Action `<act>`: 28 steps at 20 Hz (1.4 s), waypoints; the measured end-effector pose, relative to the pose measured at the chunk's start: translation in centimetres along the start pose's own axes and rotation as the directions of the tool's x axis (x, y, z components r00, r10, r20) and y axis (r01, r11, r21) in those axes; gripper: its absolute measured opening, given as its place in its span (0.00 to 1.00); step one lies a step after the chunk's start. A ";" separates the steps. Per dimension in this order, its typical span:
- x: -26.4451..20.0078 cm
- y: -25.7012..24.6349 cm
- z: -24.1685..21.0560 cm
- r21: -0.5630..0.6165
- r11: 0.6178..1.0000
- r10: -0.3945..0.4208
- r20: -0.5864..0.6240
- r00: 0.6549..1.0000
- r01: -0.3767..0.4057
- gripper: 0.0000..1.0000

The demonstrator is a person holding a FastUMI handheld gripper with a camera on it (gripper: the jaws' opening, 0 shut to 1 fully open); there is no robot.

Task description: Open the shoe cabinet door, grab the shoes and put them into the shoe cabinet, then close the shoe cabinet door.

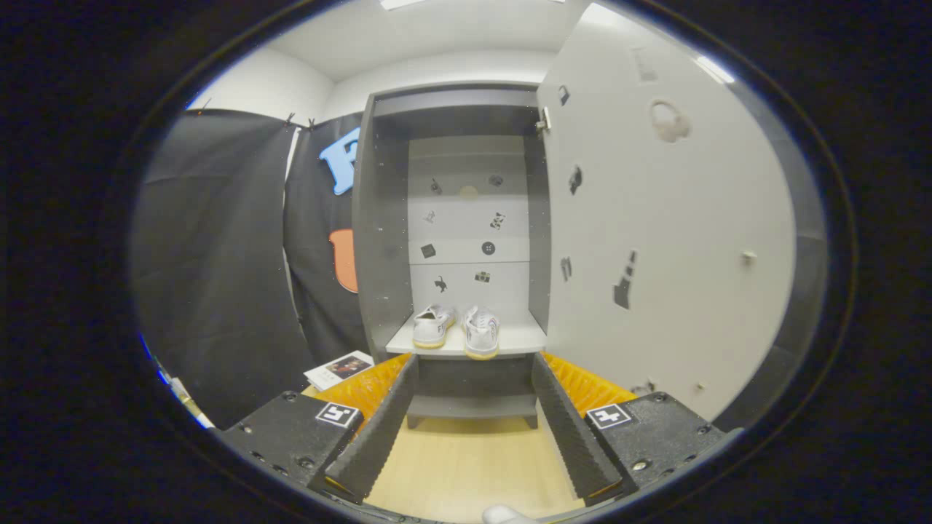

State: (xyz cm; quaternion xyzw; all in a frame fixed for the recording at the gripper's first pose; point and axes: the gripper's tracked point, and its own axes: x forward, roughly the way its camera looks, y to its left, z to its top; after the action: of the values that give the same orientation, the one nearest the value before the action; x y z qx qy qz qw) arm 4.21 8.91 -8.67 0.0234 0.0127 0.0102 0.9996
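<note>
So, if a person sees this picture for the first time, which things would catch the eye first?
Probably the pair of white shoes, side by side on a shelf inside the open shoe cabinet, beyond the fingers. Next, the big pale door, swung wide open to the right of the shoes and dotted with small stickers. The gripper is open and holds nothing, above the wooden floor.

A pair of white sneakers (456, 329) sits side by side on the cabinet shelf (518, 339). A booklet (339, 368) lies on the wooden floor (466, 466).
</note>
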 end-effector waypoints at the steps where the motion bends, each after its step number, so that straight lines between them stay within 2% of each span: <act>1: -2.0 -0.5 -0.1 0.012 1.000 0.009 0.003 1.000 -0.010 0.98; 5: -8.4 -5.0 -0.2 -0.018 0.998 -0.056 -0.002 0.998 0.056 0.99; 9: -12.6 -11.4 0.3 -0.028 0.982 -0.184 0.023 0.983 0.185 0.99; 12: -13.8 -16.5 0.3 0.005 0.964 -0.265 0.016 0.964 0.265 0.99; 16: -12.6 -22.5 0.5 0.055 0.940 -0.337 0.004 0.941 0.337 0.99; 20: -9.6 -26.7 1.6 0.102 0.939 -0.330 0.008 0.944 0.328 0.99; 23: -6.6 -28.5 3.2 0.101 0.952 -0.292 0.025 0.956 0.288 0.99; 28: -2.4 -26.3 4.9 0.013 0.989 -0.149 0.048 0.988 0.149 0.99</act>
State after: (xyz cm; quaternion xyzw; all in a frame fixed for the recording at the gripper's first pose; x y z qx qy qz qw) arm 2.45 -17.66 -4.92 0.0272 -0.0100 -0.0653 0.9974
